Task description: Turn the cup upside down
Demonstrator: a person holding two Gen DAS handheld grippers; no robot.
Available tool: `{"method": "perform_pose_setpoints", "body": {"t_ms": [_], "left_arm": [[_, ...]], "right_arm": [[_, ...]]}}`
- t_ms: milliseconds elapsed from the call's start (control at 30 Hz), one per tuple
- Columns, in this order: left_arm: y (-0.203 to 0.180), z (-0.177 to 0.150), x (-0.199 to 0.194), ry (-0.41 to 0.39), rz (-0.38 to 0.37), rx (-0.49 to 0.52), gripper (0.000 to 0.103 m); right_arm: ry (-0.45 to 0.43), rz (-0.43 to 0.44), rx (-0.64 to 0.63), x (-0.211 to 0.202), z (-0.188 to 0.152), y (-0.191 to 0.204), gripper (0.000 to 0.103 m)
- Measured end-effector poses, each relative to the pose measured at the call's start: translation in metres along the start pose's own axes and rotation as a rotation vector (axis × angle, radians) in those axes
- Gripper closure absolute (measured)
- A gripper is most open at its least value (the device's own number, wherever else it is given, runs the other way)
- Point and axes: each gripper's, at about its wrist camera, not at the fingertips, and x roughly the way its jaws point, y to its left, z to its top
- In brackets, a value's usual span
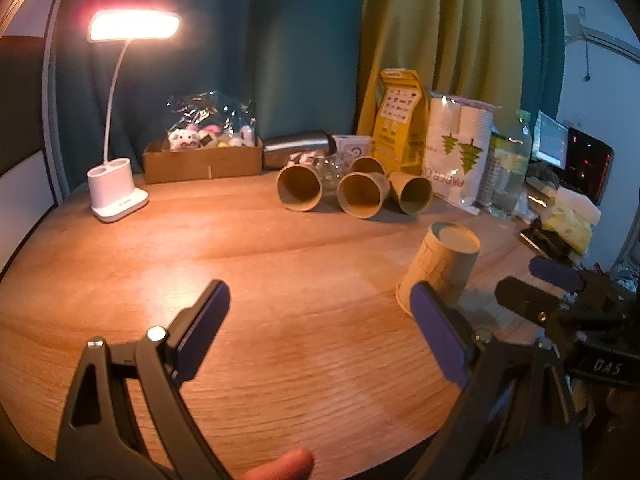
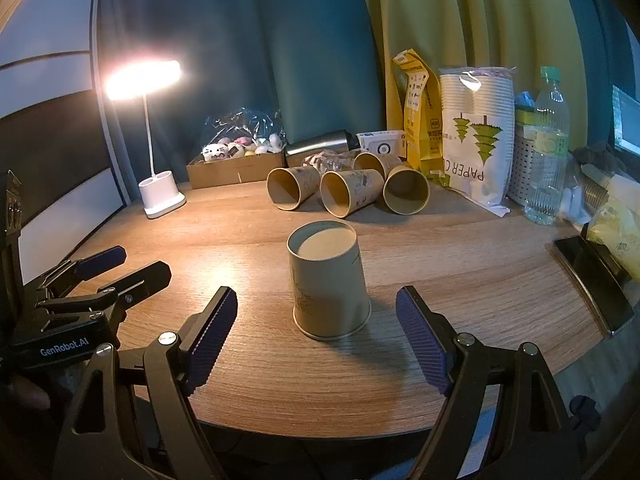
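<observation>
**Two grippers, one inverted cup**

Right gripper (image 2: 316, 344) and left gripper (image 1: 320, 328): both spread wide, empty. One cup (image 2: 328, 280) stands upside down near the table's (image 2: 460, 264) front edge; four cups (image 2: 348, 194) lie sideways toward the rear edge.

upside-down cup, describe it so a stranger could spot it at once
On the round wooden table, look near the front edge, ahead of the right gripper. The tan paper cup stands alone, base up, while four matching cups lie on their sides further back.

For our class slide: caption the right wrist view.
Open tool faces an upside-down paper cup on the table.
</observation>
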Motion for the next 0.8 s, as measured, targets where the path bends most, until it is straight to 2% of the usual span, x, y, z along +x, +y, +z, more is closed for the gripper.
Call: {"method": "perform_pose_setpoints", "body": {"t_ms": [800], "left_arm": [[-0.006,0.0007,-0.0014,-0.007,-0.007,0.026,0.01]], "right_arm": [[0.011,0.013,0.006,0.0032,-0.0004,0.0,0.019]]}}
